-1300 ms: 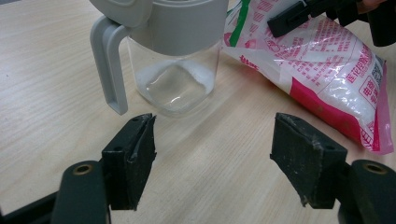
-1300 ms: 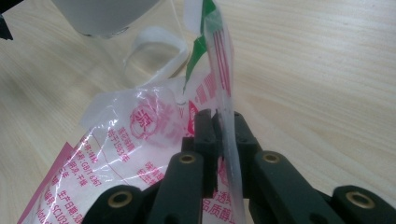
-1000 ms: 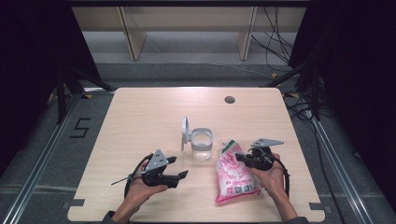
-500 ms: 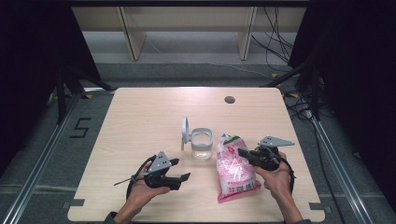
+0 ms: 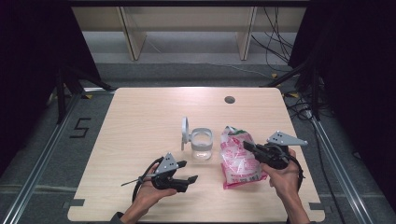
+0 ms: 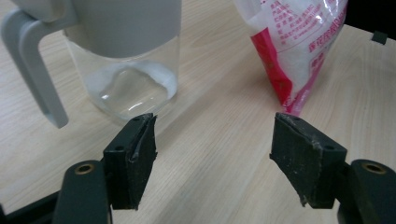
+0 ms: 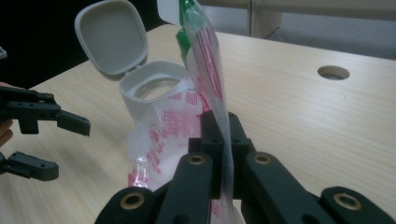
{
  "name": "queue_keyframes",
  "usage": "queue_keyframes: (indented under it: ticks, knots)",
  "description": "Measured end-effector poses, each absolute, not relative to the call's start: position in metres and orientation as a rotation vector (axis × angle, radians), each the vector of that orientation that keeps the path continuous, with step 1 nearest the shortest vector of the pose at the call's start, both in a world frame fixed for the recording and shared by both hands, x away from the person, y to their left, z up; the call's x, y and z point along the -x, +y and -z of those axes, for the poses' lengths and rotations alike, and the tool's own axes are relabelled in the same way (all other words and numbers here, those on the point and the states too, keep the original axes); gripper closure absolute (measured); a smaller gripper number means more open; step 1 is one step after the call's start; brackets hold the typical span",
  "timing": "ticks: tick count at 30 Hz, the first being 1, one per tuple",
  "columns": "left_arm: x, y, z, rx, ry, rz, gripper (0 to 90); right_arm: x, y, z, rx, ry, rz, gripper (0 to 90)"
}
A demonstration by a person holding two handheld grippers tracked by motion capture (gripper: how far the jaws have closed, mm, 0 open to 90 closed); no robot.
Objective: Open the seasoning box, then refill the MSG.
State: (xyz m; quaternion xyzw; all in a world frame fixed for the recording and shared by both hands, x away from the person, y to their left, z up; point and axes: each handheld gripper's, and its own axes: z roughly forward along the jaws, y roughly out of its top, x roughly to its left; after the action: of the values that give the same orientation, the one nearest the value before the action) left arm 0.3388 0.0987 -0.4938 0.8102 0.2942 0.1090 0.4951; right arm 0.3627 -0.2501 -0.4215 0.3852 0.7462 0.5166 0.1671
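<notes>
Looking along our right gripper [image 7: 223,140], we find its jaws pinched on the pink-and-white bag [image 7: 205,70] — the high view hides that. Our left gripper [image 6: 215,158] gapes empty above the worktop [image 5: 140,121], near the open-lidded clear jar [image 5: 201,143].

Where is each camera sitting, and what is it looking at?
High view: above the person's side, looking down at the table, both hands and grippers.
Left gripper view: on the left gripper, jaws apart, facing the jar and bag.
Right gripper view: on the right gripper, jaws pinching the bag.
All share the jar and bag.
</notes>
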Motion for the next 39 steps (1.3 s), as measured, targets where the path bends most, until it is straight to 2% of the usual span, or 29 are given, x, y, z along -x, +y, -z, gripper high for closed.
queue_keyframes:
  ticks: [23, 35, 39]
  knots:
    - [-0.336, 0.085, 0.498, -1.9, 0.678, -0.222, 30.3, -0.358, -0.241, 0.395, -0.96, 2.063, -1.431, 90.0]
    - [-0.343, 0.04, 0.499, -1.895, 0.638, -0.235, 30.4, -0.357, -0.237, 0.38, -0.937, 2.036, -1.454, 90.0]
    - [-0.344, 0.025, 0.498, -1.929, 0.603, -0.299, 30.1, -0.357, -0.232, 0.38, -0.906, 2.062, -1.465, 90.0]
